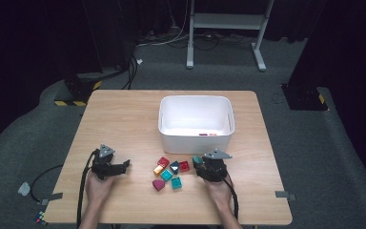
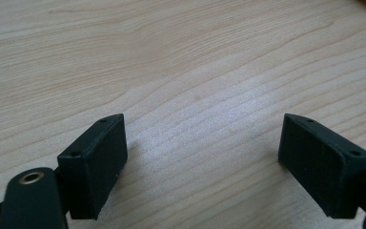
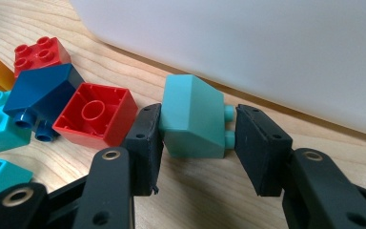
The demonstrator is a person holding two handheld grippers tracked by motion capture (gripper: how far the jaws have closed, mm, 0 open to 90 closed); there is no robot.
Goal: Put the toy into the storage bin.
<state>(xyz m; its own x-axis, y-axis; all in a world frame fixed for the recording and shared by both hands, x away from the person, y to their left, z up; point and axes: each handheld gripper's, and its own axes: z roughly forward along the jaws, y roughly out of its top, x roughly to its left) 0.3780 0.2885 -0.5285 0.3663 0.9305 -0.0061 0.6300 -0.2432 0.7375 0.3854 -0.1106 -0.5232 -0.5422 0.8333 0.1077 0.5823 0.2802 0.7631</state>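
Note:
A teal sloped brick [image 3: 193,124] lies on its side on the wooden table [image 1: 124,119], just in front of the white bin [image 3: 267,47]. My right gripper [image 3: 198,114] is shut on it: one pad presses its flat face, the other its studs. In the high view that gripper [image 1: 199,163] sits at the right end of the brick cluster, with the teal brick [image 1: 197,160] at its tips. My left gripper [image 2: 202,119] is open over bare wood with nothing between its jaws; from above, this gripper [image 1: 124,165] rests left of the bricks.
Loose bricks lie between the grippers: a red one [image 1: 163,161], an orange one [image 1: 158,170], a dark blue one [image 1: 174,166], another red one [image 3: 95,114], cyan ones [image 1: 166,175] and a magenta piece [image 1: 158,185]. The white bin [image 1: 195,138] holds small pieces [image 1: 207,134].

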